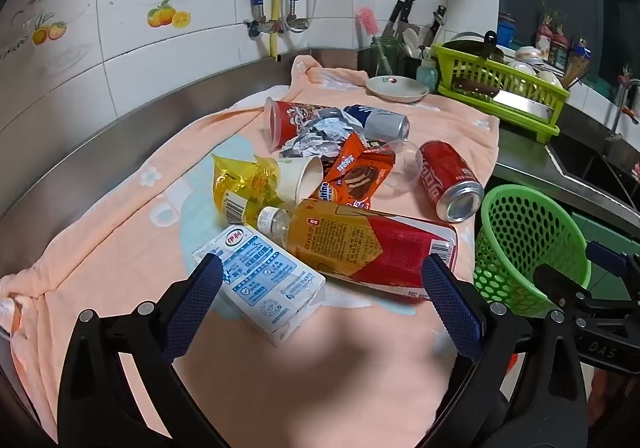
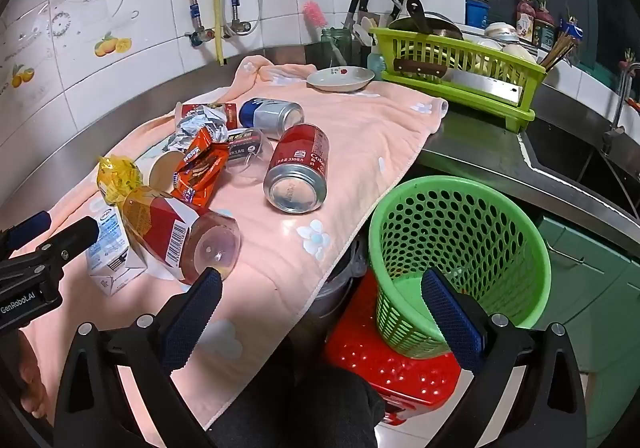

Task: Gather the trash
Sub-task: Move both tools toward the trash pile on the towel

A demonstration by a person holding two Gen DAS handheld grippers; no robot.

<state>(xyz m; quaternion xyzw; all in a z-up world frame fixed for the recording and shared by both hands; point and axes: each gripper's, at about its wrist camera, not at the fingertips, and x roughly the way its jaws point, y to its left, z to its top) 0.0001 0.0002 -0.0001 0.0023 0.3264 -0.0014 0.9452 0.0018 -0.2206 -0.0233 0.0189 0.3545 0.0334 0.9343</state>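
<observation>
A heap of trash lies on a peach towel (image 1: pixel 120 248): a white-blue milk carton (image 1: pixel 260 280), a tea bottle (image 1: pixel 360 240) on its side, a red cola can (image 1: pixel 448 180), a blue-silver can (image 1: pixel 380 120), a red paper cup (image 1: pixel 292 116), crumpled foil (image 1: pixel 320 136), an orange wafer wrapper (image 1: pixel 356 172) and a yellow wrapper (image 1: pixel 240 180). My left gripper (image 1: pixel 322 262) hovers open just short of the carton and bottle, touching neither. My right gripper (image 2: pixel 320 276) is open over the towel's edge, its right finger in front of the green perforated basket (image 2: pixel 440 182). The cola can (image 2: pixel 298 172) lies ahead of it.
The basket stands on a red stool (image 2: pixel 384 364) beside the counter. A white plate (image 1: pixel 396 88) and a green dish rack (image 1: pixel 500 88) with a cleaver sit at the back. Knives stand by the tiled wall. A sink (image 2: pixel 580 168) is at the right.
</observation>
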